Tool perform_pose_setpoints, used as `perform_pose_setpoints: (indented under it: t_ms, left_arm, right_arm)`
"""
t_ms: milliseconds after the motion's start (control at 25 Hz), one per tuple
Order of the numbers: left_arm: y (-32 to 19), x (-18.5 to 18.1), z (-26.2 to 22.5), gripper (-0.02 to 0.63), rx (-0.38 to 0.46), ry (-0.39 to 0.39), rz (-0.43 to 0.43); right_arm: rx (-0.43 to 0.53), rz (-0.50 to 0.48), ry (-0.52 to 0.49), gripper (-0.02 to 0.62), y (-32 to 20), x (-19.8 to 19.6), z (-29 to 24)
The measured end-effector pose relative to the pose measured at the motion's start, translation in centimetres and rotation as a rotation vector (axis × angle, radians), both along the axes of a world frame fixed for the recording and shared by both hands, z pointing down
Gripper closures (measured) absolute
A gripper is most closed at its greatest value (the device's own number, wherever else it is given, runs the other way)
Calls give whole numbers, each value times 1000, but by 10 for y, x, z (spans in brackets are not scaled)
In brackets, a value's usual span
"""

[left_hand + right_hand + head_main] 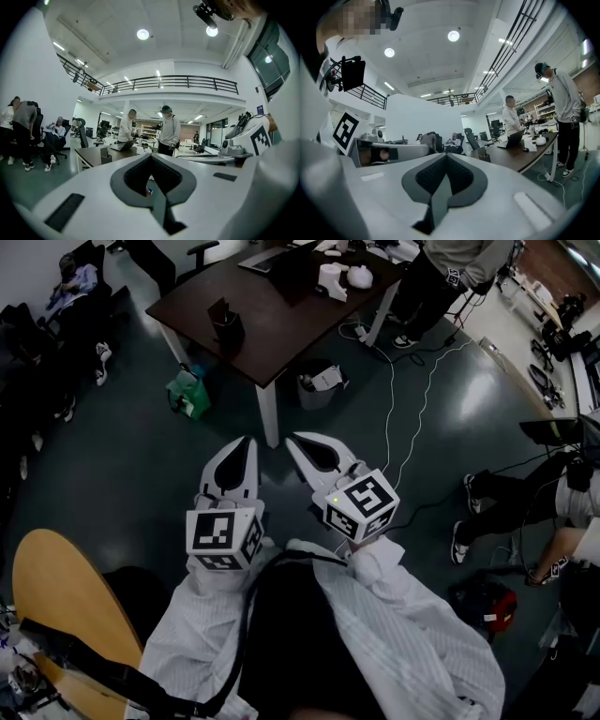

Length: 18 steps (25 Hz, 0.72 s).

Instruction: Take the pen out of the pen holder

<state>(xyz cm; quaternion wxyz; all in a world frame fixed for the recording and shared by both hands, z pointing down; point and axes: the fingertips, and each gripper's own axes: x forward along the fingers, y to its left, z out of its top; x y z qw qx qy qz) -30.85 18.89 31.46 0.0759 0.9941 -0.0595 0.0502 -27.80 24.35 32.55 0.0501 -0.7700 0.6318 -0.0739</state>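
The left claw (250,441) and the right claw (292,438) sit side by side near the person's chest, each pressed together with nothing in it. Both are well apart from the far dark brown surface (281,329). There the black pen holder (226,324) stands near the left edge; a pen in it is too small to tell.
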Motion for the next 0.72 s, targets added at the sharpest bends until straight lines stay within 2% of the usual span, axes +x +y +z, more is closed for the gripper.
perform_pose_setpoints:
  t_ms: [360, 560, 720]
  left_arm:
    - [7, 25, 13, 601, -5, -43, -19]
    - [-12, 56, 28, 601, -6, -68, -26]
    - [-42, 96, 35, 601, -15, -71, -32]
  right_arm:
    - [-33, -15, -41, 592, 14, 29, 19]
    - [-35, -20, -87, 592, -3, 61, 37]
    - [-37, -34, -97, 592, -33, 99, 43]
